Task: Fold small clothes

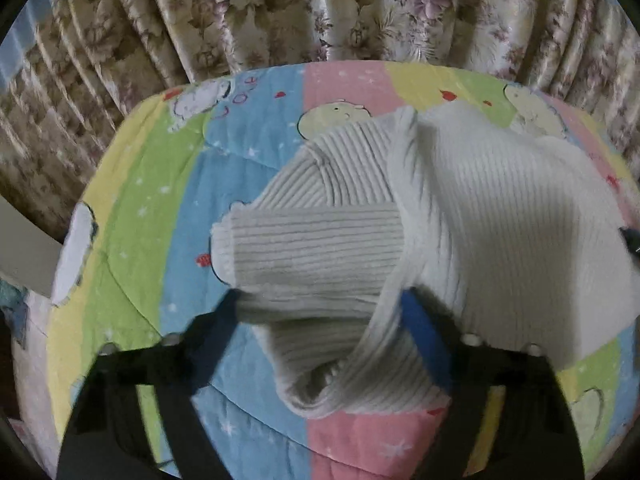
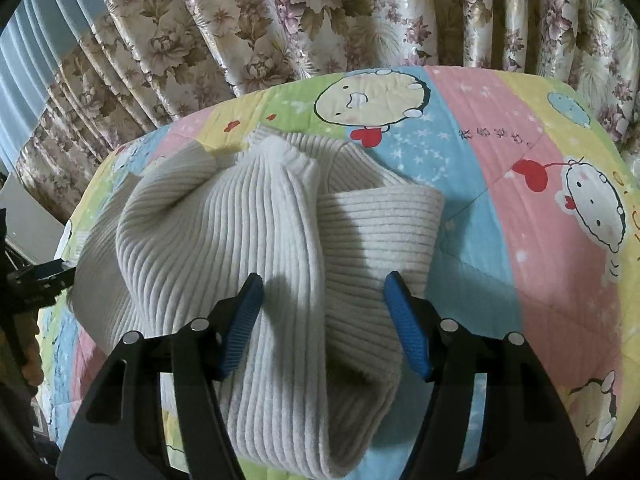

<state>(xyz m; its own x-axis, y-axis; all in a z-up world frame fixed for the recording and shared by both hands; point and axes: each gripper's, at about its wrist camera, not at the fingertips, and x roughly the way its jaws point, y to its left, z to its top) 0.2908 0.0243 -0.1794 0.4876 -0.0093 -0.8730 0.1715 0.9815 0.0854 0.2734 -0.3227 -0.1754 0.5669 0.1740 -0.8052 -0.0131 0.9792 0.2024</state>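
- Left wrist view: we see the left gripper [image 1: 320, 300] pointing down at a cream ribbed sweater [image 1: 500, 216] that lies on a striped cartoon quilt [image 1: 180, 208].
- A bunched fold of the sweater sits between the two fingers. The blue pad of one finger [image 1: 420, 332] shows against the knit; the other finger [image 1: 216, 320] is blurred and dark, and its tip meets the edge of the fold.
- The jaws stand part-way apart with fabric between them. We cannot tell whether the pads press on it, since the blur and the draped knit hide the contact.
- A sleeve cuff [image 1: 232, 248] points to the left side of the picture; the sweater's body spreads to the right and is cut off at the frame edge, where a small dark object [image 1: 632, 238] enters, too little of it visible to identify.
- A flowered curtain [image 1: 320, 12] hangs behind the quilt.

- Right wrist view: the right gripper [image 2: 322, 296] straddles a raised ridge of the same sweater [image 2: 192, 232] on the quilt [image 2: 520, 240].
- Both blue pads [image 2: 244, 320] are sharp here. The jaws stand apart, each pad beside the knit, and the ridge fills the gap between them; whether it is pinched we cannot tell.
- The lower end of the sweater drops out of sight between the finger bases.
- At the left edge a dark mechanism [image 2: 44, 276] touches the sweater's far side; we take it for the other gripper, mostly cut off.
- The curtain [image 2: 320, 12] closes the background.
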